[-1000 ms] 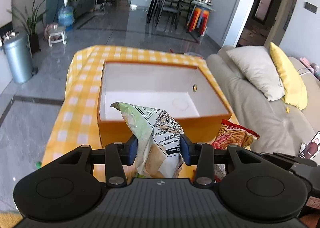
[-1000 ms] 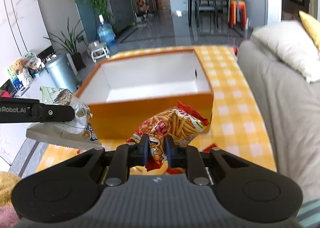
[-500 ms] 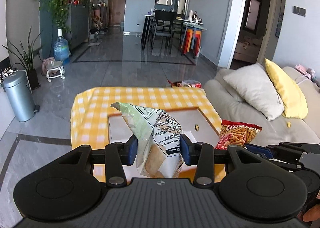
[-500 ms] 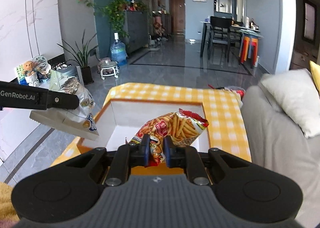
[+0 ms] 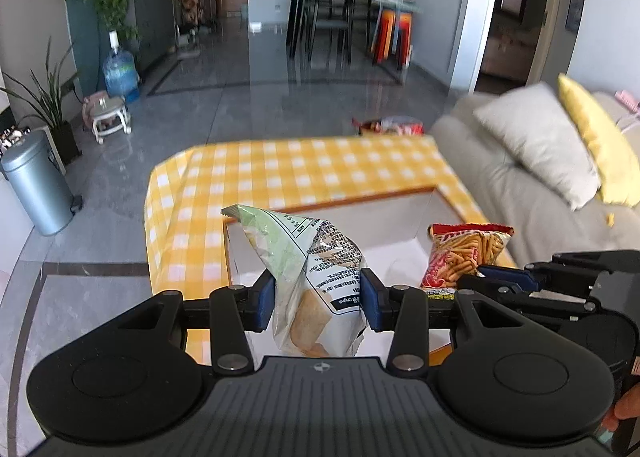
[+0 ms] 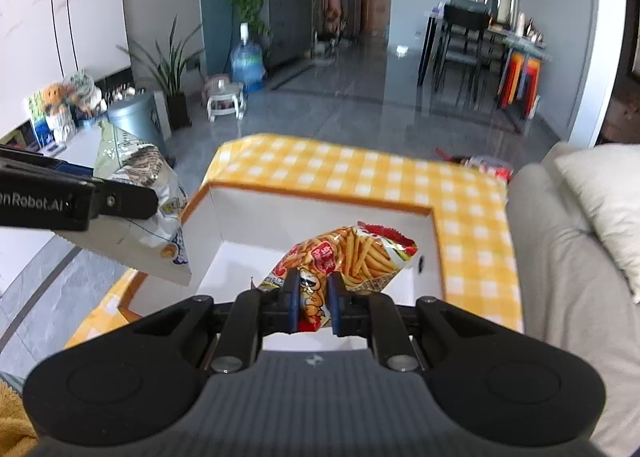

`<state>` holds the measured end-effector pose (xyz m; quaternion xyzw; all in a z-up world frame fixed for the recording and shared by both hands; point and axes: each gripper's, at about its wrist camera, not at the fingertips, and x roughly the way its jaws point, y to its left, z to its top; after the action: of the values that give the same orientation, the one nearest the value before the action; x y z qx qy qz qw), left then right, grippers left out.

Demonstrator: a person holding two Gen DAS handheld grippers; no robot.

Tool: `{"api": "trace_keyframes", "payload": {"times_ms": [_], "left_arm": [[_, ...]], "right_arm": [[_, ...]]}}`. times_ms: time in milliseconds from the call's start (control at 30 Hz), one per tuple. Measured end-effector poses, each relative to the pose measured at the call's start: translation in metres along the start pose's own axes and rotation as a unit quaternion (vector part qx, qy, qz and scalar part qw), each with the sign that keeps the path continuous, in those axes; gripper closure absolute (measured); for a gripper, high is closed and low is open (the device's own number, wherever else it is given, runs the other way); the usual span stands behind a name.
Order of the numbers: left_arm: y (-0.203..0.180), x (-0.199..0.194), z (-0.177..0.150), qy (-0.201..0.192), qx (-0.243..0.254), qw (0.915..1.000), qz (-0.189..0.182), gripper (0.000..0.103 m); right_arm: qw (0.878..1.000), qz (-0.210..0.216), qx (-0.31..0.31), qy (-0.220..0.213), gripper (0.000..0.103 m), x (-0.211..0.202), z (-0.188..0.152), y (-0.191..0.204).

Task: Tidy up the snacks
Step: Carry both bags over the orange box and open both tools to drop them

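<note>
While both bags hang above the open box (image 6: 320,217), neither is yet released; the lot reads as follows.

Item, left gripper (image 5: 318,299): pads pressed against the sides of a pale green chip bag (image 5: 308,277), gripping it at mid-body. The bag's long axis runs up and away from the holder, its crimped top edge leaning to the far left, its lower end drooping near the gripper body. Judged purpose of the side grip: to keep the soft bag from slumping while it is carried over the box's left part.

Item, right gripper (image 6: 312,303): fingers drawn narrow, pinching the near corner of a red french-fry bag (image 6: 352,261). Long axis points far and slightly right, the bag cantilevered out over the white box floor. The corner pinch probably lets the bag drop flat once let go.

Item, box: orange outside, white inside, nothing visible on its floor, standing on a yellow checked cloth (image 5: 304,169).

Item, further snack packets (image 6: 484,167): at the cloth's far right edge, beside a grey sofa (image 6: 568,257). Too blurred to identify.
</note>
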<state>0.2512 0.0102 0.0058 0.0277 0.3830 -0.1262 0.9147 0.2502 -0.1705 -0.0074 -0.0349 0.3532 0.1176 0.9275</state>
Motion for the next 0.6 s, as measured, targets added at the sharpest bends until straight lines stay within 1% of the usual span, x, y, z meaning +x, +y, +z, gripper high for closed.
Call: {"api": "trace_keyframes", "payload": {"times_ms": [133,233,433,600], "left_arm": [[0.003,0.023,-0.002,0.031,0.003,0.9995,0.008,0.054],[0.005,0.038,-0.002,0.051,0.009,0.9986,0.011,0.054],[-0.001,0.065,-0.004,0.1,0.036,0.9942,0.013,0.054],[-0.001,0.081,-0.007,0.128,0.039,0.9909,0.012,0.053]], "right_arm": [[0.998,0.023,0.023,0.051,0.093,0.034,0.003,-0.004],[0.996,0.033,0.03,0.078,0.093,0.056,0.003,-0.006],[0.988,0.051,0.043,0.139,0.093,0.095,0.001,-0.008],[0.981,0.069,0.05,0.176,0.092,0.118,-0.003,-0.011]]}}
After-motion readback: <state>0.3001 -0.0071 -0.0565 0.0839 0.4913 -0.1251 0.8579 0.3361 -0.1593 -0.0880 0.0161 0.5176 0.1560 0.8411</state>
